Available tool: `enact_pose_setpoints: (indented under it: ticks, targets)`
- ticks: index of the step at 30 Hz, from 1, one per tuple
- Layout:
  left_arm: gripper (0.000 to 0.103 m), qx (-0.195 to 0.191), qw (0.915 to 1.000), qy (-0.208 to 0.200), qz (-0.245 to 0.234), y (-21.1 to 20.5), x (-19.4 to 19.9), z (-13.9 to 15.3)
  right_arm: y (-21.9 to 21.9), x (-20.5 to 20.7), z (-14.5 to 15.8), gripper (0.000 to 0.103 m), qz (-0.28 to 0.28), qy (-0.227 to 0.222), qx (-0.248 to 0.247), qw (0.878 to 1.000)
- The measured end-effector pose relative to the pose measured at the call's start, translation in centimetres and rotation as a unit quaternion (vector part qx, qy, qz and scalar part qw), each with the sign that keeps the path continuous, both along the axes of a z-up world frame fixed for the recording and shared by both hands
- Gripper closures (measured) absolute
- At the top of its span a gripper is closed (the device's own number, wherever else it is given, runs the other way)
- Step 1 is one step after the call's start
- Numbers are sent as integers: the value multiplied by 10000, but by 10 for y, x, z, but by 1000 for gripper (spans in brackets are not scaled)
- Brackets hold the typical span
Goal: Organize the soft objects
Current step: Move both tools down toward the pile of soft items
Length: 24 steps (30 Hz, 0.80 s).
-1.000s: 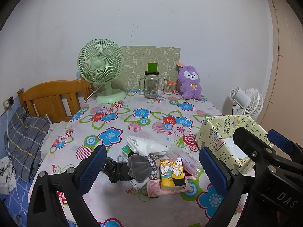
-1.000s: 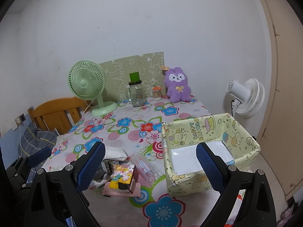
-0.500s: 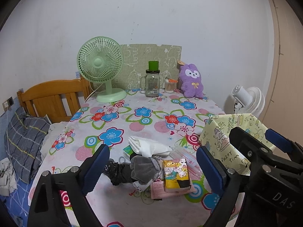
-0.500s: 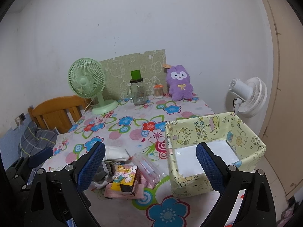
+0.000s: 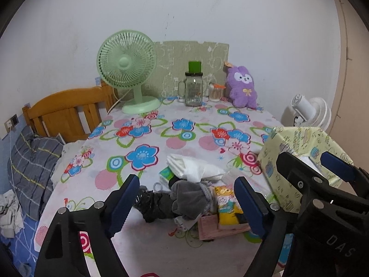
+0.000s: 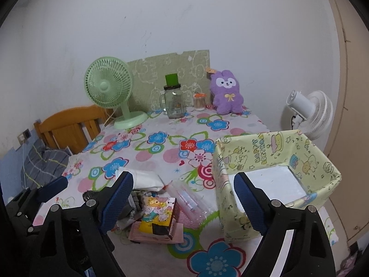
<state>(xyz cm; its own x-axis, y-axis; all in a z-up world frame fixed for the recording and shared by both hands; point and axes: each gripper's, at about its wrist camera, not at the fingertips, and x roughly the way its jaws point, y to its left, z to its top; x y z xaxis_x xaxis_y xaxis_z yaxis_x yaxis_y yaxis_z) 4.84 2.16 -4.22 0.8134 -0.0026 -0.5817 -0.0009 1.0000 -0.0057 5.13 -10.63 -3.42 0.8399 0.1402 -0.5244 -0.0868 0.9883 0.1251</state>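
From my left wrist view, my left gripper (image 5: pixel 184 198) hangs spread wide and empty above the bench (image 5: pixel 161 138) with its flowered cloth. Just beyond its fingers lies the heap I must sort: a crumpled grey sock (image 5: pixel 189 196), a black scrunched cloth (image 5: pixel 152 204), a folded white cloth (image 5: pixel 193 168) and a yellow cartoon-print tissue pack (image 5: pixel 227 202) lying on a pink flat packet (image 5: pixel 219 227). None is lifted yet.

From my right wrist view, my right gripper (image 6: pixel 183 202) is likewise spread and holds nothing. The pale yellow cartoon-print fabric box (image 6: pixel 265 147) stands just right of the heap, showing only its white bottom, so I judge the sorting not yet begun. The purple plush rabbit (image 6: pixel 227 92) sits well apart at the bench's far edge.
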Motion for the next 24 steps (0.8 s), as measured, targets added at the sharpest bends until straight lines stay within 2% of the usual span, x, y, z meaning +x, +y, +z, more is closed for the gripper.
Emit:
enact_pose_setpoints:
  ticks: [24]
  targets:
    - [19,-168,9966,782,-194,12,33,-52,32,33,-49,23,182,765,19,9969]
